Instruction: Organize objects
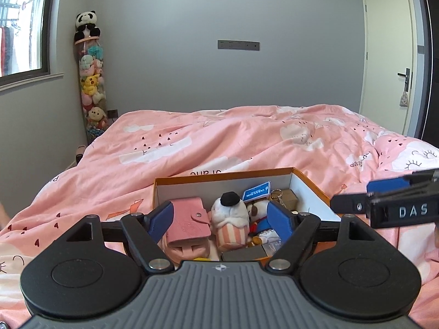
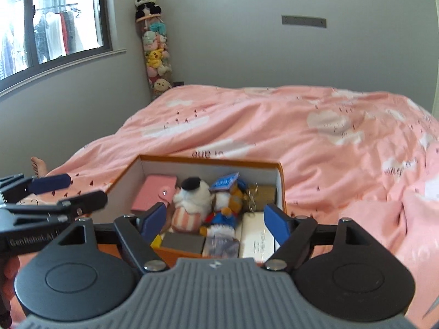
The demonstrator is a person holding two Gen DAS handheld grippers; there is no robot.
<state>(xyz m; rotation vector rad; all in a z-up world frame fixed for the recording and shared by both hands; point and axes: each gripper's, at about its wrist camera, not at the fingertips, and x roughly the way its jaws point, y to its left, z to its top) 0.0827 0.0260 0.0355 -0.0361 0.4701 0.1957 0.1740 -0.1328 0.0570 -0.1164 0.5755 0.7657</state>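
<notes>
The left gripper (image 1: 221,218) tilts down over the near end of an open cardboard box (image 1: 310,189) that sits on a bed. Its blue-padded jaws stand wide apart and grip nothing; the pads hang above the contents without touching them. Below and between them lie a pink snap-button wallet (image 1: 188,220) at the left and a white plush cupcake toy (image 1: 231,223) with a black top and a pink-striped base at the middle.

The box is orange outside and white inside, rectangular, and shallow. Going right inside it, there are a small plush dog (image 1: 259,209) in blue clothes, a blue card (image 1: 256,191) propped against the far wall, a brown cardboard cube (image 1: 288,198) with a metal keyring, and a flat grey block (image 1: 242,253) along the near wall.

The right gripper (image 2: 216,220) also tilts down at the box's near edge, its jaws spread wide and empty. The striped cupcake toy (image 2: 192,203) and the blue-clothed plush (image 2: 223,216) lie below, between its pads. A white slab (image 2: 256,240) lies by the right pad, and a yellow piece (image 2: 156,241) by the left one.

The pink duvet (image 2: 315,142) under the box is soft and rumpled, printed with white clouds. A bare foot (image 2: 37,166) shows at its left edge.
</notes>
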